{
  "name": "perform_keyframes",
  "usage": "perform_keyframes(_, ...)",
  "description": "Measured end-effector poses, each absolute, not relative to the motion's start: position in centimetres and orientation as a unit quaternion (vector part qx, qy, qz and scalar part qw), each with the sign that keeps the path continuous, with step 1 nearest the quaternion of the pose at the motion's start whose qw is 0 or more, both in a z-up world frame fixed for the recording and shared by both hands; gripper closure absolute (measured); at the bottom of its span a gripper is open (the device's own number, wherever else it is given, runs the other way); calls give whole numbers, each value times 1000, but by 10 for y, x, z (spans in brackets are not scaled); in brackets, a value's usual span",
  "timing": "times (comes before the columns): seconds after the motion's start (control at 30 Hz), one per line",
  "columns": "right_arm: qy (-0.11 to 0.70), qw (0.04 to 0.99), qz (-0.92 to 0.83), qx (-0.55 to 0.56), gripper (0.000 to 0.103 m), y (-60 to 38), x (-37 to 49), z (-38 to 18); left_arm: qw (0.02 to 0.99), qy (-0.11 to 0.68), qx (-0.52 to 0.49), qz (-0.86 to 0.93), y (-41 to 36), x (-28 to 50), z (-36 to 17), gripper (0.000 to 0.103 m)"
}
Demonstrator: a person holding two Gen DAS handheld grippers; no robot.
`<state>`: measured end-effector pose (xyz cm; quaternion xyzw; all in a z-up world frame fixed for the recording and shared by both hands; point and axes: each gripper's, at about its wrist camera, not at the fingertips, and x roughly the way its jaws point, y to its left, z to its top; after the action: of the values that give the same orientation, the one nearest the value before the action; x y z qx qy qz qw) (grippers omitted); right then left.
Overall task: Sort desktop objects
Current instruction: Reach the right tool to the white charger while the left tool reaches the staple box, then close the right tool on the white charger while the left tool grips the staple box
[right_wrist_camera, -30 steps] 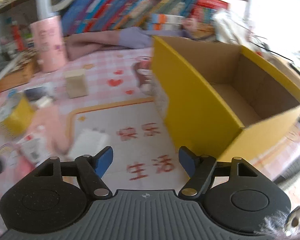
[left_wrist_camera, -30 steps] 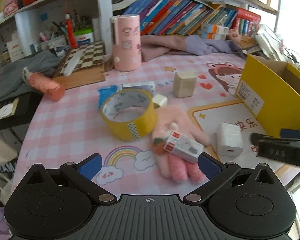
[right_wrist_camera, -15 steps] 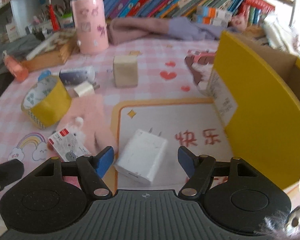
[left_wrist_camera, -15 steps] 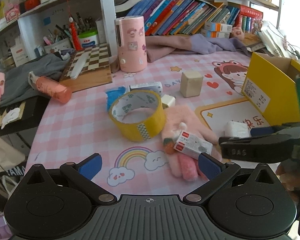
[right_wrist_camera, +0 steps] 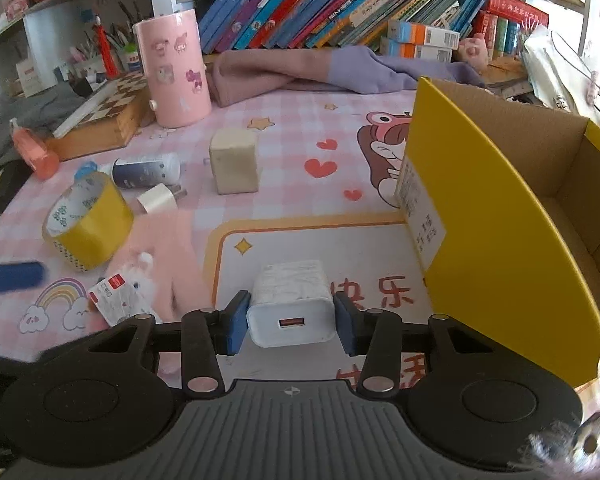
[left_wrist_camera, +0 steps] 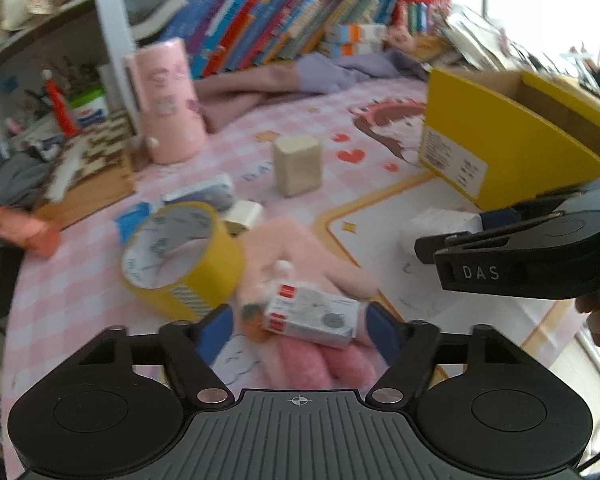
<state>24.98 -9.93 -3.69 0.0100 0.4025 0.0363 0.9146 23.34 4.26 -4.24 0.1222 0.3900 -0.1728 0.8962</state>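
Right gripper [right_wrist_camera: 292, 322] moved onto white charger [right_wrist_camera: 290, 302], closing; left gripper [left_wrist_camera: 298, 330] closing around staple box [left_wrist_camera: 311, 316]; pink desk mat [right_wrist_camera: 284, 152].

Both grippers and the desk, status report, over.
Right gripper closing, pads against white charger. Left gripper closing around small box, pads not touching. Yellow box open beside charger, path unobstructed.

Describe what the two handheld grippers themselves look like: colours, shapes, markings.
Both are matte black plastic. The left gripper and the right gripper each have a ribbed base with a small white crosshair mark, two round housings, angular linkage arms with silver pivot pins, and blue pads on the fingers. Seen side-on from the left wrist, the right gripper's body bears white "DAS" lettering. No cables or sleeves show clearly.
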Motion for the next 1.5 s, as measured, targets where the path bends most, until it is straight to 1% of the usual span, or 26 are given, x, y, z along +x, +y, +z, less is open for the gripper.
perform_keyframes(0.17, 418, 907, 39, 0, 62, -102, 249, -42, 888, 390, 160, -183, 30, 240, -52, 36)
perform_keyframes(0.23, 423, 905, 40, -6, 62, -102, 249, -44, 884, 390, 176, -186, 27, 242, -56, 43)
perform_keyframes(0.3, 430, 902, 39, -10, 62, -102, 250, -47, 880, 391, 189, -191, 25, 243, -60, 45)
perform_keyframes(0.4, 443, 895, 39, -15, 63, -102, 253, -54, 879, 385, 206, -192, 23, 241, -63, 46)
perform_keyframes(0.57, 439, 897, 41, -26, 61, -99, 256, -58, 882, 378, 208, -190, 23, 239, -63, 49)
perform_keyframes(0.63, 435, 899, 44, -34, 59, -98, 257, -58, 886, 376, 199, -186, 25, 239, -60, 49)
perform_keyframes(0.8, 433, 899, 49, -41, 58, -96, 262, -59, 916, 339, 130, -171, 43, 233, -29, 49)
perform_keyframes(1.03, 441, 896, 52, -16, 59, -103, 265, -59, 917, 366, 53, -150, 67, 234, -15, 49)
perform_keyframes(1.13, 443, 895, 53, -19, 62, -102, 263, -58, 919, 365, 47, -142, 70, 227, -15, 49)
perform_keyframes(1.37, 440, 896, 57, -3, 63, -106, 263, -55, 921, 365, 35, -131, 76, 217, -13, 49)
perform_keyframes(1.5, 419, 905, 66, -8, 63, -104, 256, -43, 925, 357, 34, -128, 77, 211, -7, 49)
